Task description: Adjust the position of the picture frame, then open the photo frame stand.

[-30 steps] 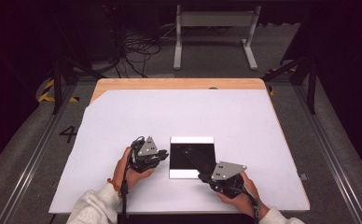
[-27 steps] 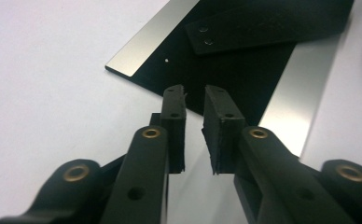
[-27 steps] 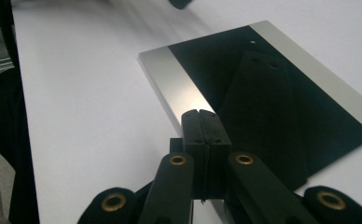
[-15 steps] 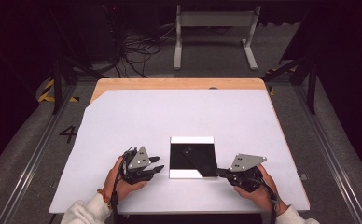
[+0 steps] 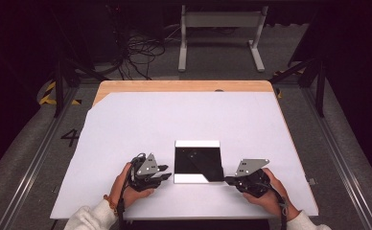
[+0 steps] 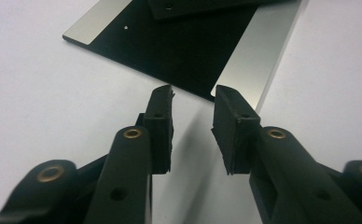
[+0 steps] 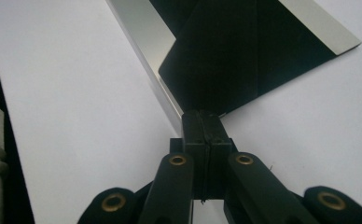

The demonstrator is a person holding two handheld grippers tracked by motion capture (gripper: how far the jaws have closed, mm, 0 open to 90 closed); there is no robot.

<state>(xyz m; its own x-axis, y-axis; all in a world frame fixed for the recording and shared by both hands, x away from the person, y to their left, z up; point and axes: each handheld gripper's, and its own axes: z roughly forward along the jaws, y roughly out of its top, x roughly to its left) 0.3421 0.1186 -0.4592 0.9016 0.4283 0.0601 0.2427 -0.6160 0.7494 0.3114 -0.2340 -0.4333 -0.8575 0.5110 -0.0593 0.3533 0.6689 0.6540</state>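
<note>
Where white table (image 5: pixel 126 124) spreads bare, left hand-held gripper (image 6: pixel 193 100) agape, right hand-held gripper (image 7: pixel 201 116) closed at black plate (image 5: pixel 196 160) corner.

plate (image 5: pixel 197 162): black square, pale strips on far and near edges | flat | table's near-centre

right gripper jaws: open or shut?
Shut. In the right gripper view the right gripper shows its two black jaws pressed together with no gap, tips at the corner of the black sheet; whether they pinch it, cannot tell.
</note>
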